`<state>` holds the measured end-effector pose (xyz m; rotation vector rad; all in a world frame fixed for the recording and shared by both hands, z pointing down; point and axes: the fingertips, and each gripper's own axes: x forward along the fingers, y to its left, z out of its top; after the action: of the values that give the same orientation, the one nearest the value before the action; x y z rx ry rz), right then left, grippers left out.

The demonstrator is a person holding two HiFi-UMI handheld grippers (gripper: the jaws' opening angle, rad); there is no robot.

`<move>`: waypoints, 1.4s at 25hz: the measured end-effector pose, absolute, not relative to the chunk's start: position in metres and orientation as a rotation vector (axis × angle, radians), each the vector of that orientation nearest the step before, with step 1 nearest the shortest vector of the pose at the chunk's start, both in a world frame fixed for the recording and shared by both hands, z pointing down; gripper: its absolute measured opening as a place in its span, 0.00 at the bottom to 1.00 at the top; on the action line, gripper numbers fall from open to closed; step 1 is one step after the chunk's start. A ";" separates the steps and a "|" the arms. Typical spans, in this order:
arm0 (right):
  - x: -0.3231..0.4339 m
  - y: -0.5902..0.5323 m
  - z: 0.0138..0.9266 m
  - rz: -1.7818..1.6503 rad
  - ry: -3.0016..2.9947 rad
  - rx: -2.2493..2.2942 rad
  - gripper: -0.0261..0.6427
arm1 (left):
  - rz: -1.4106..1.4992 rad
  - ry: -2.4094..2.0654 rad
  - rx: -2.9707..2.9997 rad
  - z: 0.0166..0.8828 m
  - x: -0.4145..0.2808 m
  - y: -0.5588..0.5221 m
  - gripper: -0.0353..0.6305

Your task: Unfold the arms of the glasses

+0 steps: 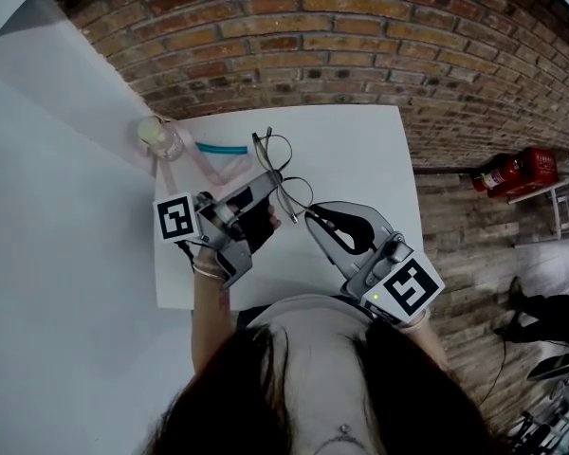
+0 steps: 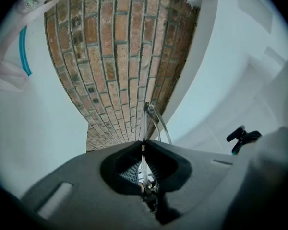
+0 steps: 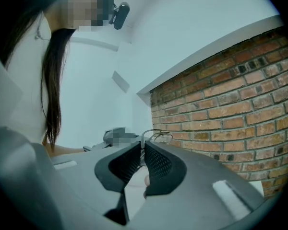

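Left gripper (image 1: pixel 276 181) and right gripper (image 1: pixel 310 217) both clamp the glasses (image 1: pixel 295 193).

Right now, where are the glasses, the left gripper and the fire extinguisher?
glasses (image 1: pixel 278 152), head view, upper lens
left gripper (image 1: pixel 275 180), head view, between its fingertips
fire extinguisher (image 1: pixel 514 171), head view, red body

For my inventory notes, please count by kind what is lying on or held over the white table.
Grippers: 2 (left gripper, right gripper)
Glasses: 1 (glasses, held by both)
Clear bottle: 1 (clear bottle)
Pink and teal strap item: 1 (pink and teal strap item, kind unclear)
Total: 5
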<state>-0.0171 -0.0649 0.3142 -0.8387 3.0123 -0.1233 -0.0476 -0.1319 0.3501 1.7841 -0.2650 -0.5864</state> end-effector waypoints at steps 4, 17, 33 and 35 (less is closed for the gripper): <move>-0.016 -0.065 0.301 -0.104 2.985 -0.812 0.09 | -0.579 -0.266 1.783 0.352 -0.046 -0.131 0.09; -0.007 -0.072 0.272 -0.022 2.952 -0.822 0.09 | -0.565 -0.243 1.757 0.359 -0.038 -0.123 0.09; 0.002 -0.087 0.240 0.056 2.888 -0.831 0.09 | -0.480 -0.229 1.748 0.372 -0.017 -0.106 0.09; 0.004 -0.088 0.240 0.070 2.893 -0.839 0.09 | -0.472 -0.229 1.747 0.373 -0.016 -0.104 0.09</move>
<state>0.0045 -0.0881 0.2402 -0.8392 2.8927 0.0705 -0.0155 -0.1037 0.3729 1.7469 -0.2291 -0.4718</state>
